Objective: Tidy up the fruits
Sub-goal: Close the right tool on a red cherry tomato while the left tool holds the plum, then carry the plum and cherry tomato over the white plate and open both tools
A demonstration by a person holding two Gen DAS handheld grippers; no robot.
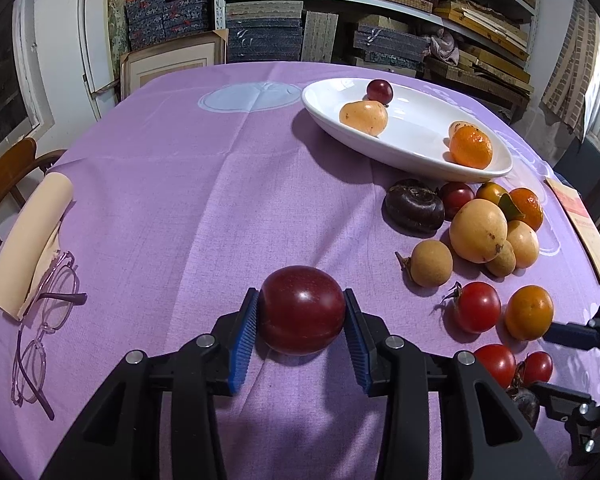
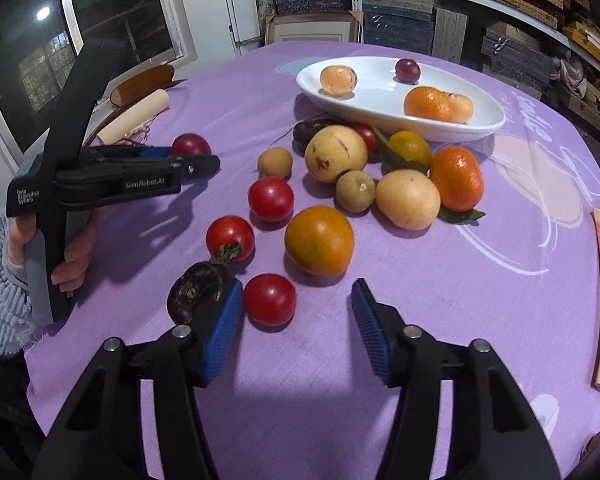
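A: Left wrist view: a dark red plum (image 1: 302, 310) is seen clamped between the blue pads of the left gripper (image 1: 301, 320), low over the purple tablecloth (image 1: 180, 184). The white dish (image 1: 404, 132), already holding four fruits, is placed at one o'clock.

B: Why is it held so squarely?

A: Likely so the round fruit is kept from rolling out on the way to the dish. Loose fruit is heaped at two o'clock; glasses (image 1: 44, 320) are left at nine.

B: And the right wrist view?

A: The right gripper (image 2: 298, 316) is shown wide open, nothing held, a red tomato (image 2: 269, 299) just inside its left pad. The dish (image 2: 380, 116) lies at twelve o'clock, the left gripper (image 2: 196, 160) at ten.
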